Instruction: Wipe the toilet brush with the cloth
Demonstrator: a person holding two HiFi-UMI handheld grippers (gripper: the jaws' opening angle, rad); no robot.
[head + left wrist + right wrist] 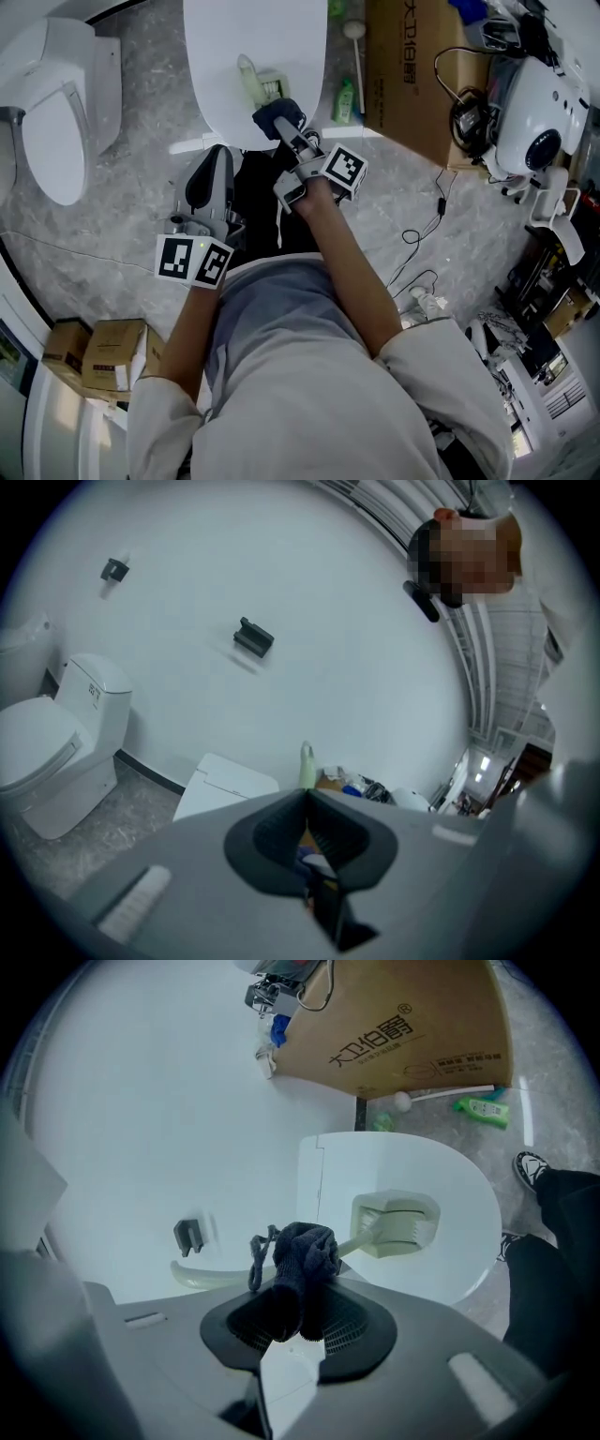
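Left tongs [305, 797] pressed together at the tips, nothing pinched, clear of the brush. Top centre: toilet brush [266, 86] lying unheld on white surface [234, 28]. Just below its head, dark cloth [305, 1252] bunched and pinched in right tongs [300, 1309]; contact with brush not clear.

Risks, as judged: loose brush likely to skid or roll off the rounded edge under a one-sided wipe, nothing steadying it. Short bite on cloth could pull free.

Containers: small cartons [98, 354] lower left, shut, contents unseen. Toilet [56, 112] upper left, lid down. Green bottle [345, 99] on floor, fill unreadable. Cardboard box [412, 75] upper right, inside hidden.
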